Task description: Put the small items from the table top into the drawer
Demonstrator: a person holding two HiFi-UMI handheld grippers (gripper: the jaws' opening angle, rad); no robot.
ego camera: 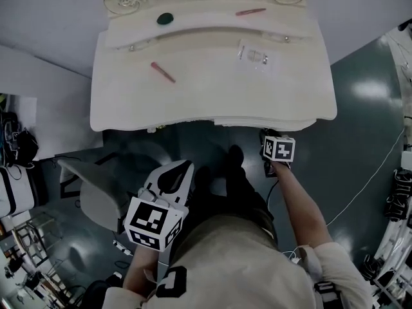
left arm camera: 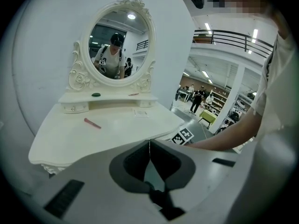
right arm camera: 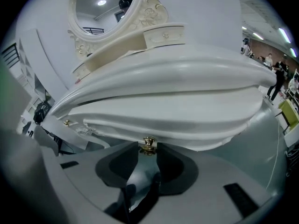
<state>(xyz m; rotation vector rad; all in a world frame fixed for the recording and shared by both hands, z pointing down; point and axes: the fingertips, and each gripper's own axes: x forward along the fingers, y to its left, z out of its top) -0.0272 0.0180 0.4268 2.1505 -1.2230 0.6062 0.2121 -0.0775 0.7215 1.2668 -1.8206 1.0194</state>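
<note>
Your right gripper [right arm camera: 148, 154] sits under the front edge of the tabletop [ego camera: 212, 95], right of centre. Its jaws are pinched on the brass drawer knob [right arm camera: 148, 145] at the very tips; contact looks real on both pads, but shallow. The knob's stem points straight out of the drawer front [right arm camera: 187, 133], so the pull wants to run back toward you, level.

Your left gripper [left arm camera: 149, 146] hangs low, well back from the table, with its jaws clenched on nothing.

The items are not yet moved:
- Red stick [ego camera: 163, 72]: left half of the tabletop.
- Clear packet [ego camera: 254, 56]: right half.
- Green piece [ego camera: 165, 18] and pink stick [ego camera: 250, 11]: on the back shelf.
</note>
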